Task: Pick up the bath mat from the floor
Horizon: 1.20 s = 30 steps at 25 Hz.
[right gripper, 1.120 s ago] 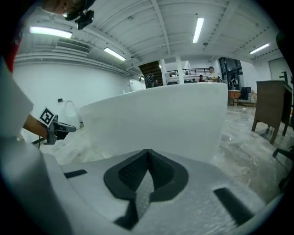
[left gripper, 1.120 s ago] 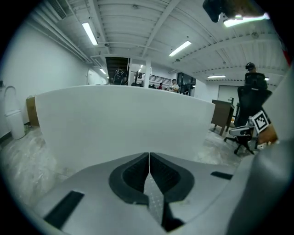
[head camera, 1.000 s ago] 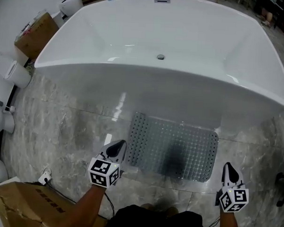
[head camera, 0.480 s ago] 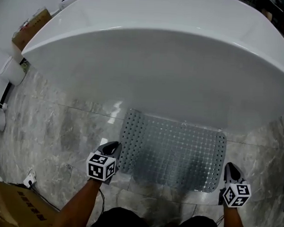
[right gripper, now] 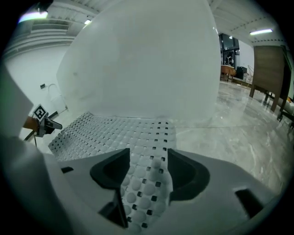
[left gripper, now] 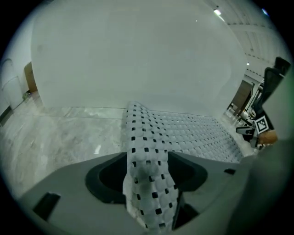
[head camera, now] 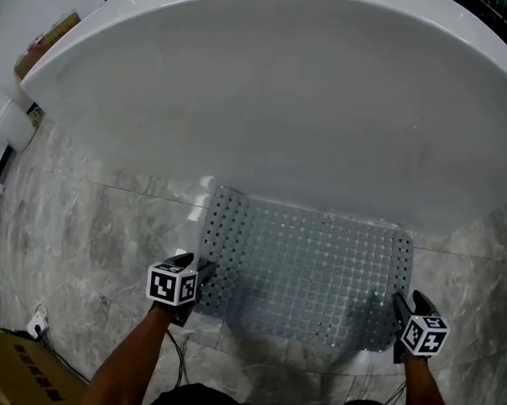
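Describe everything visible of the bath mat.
The bath mat is a pale grey, translucent, rubbery-looking rectangle with rounded corners, covered in small bumps and rows of holes. It lies spread on the grey marble floor, its far edge by the white bathtub. The left gripper and right gripper each straddle a near corner, jaws just opened, not clamped.

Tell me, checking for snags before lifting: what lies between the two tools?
Only the bath mat, in the head view. The left tool and right tool have just been opening their jaws, mat edge between them.
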Available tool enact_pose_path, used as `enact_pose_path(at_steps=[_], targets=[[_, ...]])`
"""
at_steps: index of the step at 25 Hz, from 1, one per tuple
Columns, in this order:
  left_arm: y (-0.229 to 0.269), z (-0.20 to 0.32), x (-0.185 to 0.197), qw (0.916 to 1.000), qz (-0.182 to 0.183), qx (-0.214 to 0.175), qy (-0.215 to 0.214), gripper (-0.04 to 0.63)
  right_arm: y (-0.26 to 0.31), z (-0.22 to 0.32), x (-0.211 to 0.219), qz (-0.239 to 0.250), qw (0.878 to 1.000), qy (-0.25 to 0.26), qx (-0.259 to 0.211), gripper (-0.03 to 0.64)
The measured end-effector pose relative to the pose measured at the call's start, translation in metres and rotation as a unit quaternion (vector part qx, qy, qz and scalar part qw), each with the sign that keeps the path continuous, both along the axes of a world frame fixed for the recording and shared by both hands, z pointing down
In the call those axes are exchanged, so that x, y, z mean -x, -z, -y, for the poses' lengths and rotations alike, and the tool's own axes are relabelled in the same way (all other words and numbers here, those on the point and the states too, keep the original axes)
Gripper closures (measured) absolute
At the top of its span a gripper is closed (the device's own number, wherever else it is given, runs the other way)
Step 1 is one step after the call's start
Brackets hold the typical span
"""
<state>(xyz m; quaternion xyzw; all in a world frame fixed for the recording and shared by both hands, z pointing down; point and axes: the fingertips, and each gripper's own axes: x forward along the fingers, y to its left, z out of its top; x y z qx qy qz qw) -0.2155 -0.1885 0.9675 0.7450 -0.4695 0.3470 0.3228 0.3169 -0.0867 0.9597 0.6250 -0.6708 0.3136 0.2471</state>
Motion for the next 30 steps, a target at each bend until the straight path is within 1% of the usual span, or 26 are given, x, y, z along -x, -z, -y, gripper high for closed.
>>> enact_pose_path(at_steps=[4, 6, 9, 12, 16, 17, 19, 21, 23, 24, 25, 27, 30], targets=[[-0.03, 0.0, 0.005, 0.9993, -0.008, 0.032, 0.014, 0.32, -0.032, -0.001, -0.006, 0.015, 0.999, -0.018, 0.035, 0.295], [-0.042, -0.002, 0.006, 0.9987, -0.01, 0.047, 0.015, 0.308, -0.047, -0.004, -0.009, 0.027, 0.998, -0.027, 0.055, 0.255], [-0.052, -0.002, 0.006, 0.9983, -0.009, 0.056, 0.014, 0.299, -0.066, -0.008, -0.011, 0.036, 0.995, -0.036, 0.081, 0.21], [-0.058, -0.003, 0.006, 0.9981, -0.002, 0.06, 0.013, 0.299, -0.074, -0.01, -0.011, 0.019, 0.995, -0.033, 0.094, 0.198], [-0.061, -0.002, 0.006, 0.9984, 0.02, 0.054, -0.001, 0.299, -0.076, -0.01, -0.011, -0.008, 0.994, -0.036, 0.099, 0.211], [-0.06, -0.002, 0.004, 0.9984, 0.027, 0.048, -0.006, 0.301, -0.075, -0.009, -0.009, -0.011, 0.994, -0.036, 0.098, 0.228], [-0.054, 0.0, 0.002, 0.9984, 0.042, 0.036, -0.013, 0.334, -0.073, -0.008, -0.004, -0.014, 0.995, -0.034, 0.095, 0.268], [-0.049, -0.001, 0.0, 0.9985, 0.045, 0.028, -0.015, 0.36, -0.07, -0.009, 0.001, -0.011, 0.995, -0.03, 0.095, 0.316], [-0.046, -0.005, -0.004, 0.9986, 0.04, 0.024, -0.024, 0.385, -0.065, -0.009, 0.009, -0.003, 0.995, -0.02, 0.093, 0.369], [-0.044, -0.006, -0.007, 0.9986, 0.037, 0.022, -0.029, 0.397, -0.063, -0.009, 0.014, -0.001, 0.996, -0.013, 0.089, 0.416], [-0.042, -0.006, -0.009, 0.9987, 0.033, 0.018, -0.035, 0.41, -0.061, -0.008, 0.018, -0.003, 0.996, -0.006, 0.085, 0.448], [-0.037, -0.005, -0.014, 0.9987, 0.023, 0.007, -0.045, 0.435, -0.058, -0.006, 0.024, -0.002, 0.997, 0.004, 0.078, 0.485], [-0.029, -0.006, -0.021, 0.9982, 0.01, -0.011, -0.059, 0.478, -0.049, -0.002, 0.034, 0.013, 0.998, 0.015, 0.062, 0.52]])
